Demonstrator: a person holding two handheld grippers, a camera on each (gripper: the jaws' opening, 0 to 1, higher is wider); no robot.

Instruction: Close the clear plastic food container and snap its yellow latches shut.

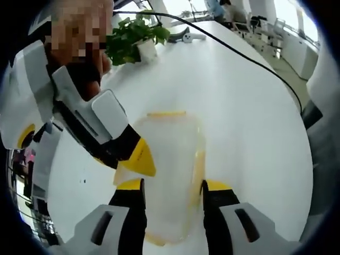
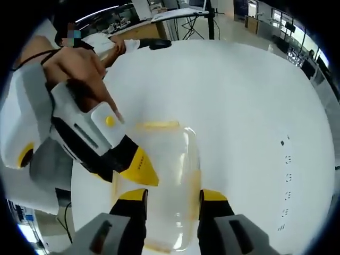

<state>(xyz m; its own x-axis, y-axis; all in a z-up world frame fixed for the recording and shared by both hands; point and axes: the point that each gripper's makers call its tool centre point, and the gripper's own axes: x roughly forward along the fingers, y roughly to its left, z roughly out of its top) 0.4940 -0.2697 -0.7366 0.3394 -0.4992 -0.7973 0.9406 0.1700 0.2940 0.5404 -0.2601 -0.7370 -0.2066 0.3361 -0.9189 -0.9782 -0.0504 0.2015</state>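
Note:
The clear plastic container (image 1: pixel 172 154) lies on the white table, its lid on and yellow latches along its rim: one at the far end (image 1: pixel 166 113), one on the right side (image 1: pixel 198 169). My left gripper (image 1: pixel 174 186) stands open over its near end, jaws wide apart above the lid. The right gripper (image 1: pixel 139 159) comes in from the left, its yellow tip on the container's left edge. In the right gripper view the container (image 2: pixel 167 175) lies the same way with a far latch (image 2: pixel 157 125). My right gripper (image 2: pixel 172 195) is open over it, and the left gripper (image 2: pixel 139 169) touches its left edge.
A potted plant (image 1: pixel 133 37) stands at the far end of the white table (image 1: pixel 239 106), and a black cable (image 1: pixel 239 50) runs across it. A person's hand (image 2: pixel 79 69) holds the other gripper. Desks and chairs stand beyond the table.

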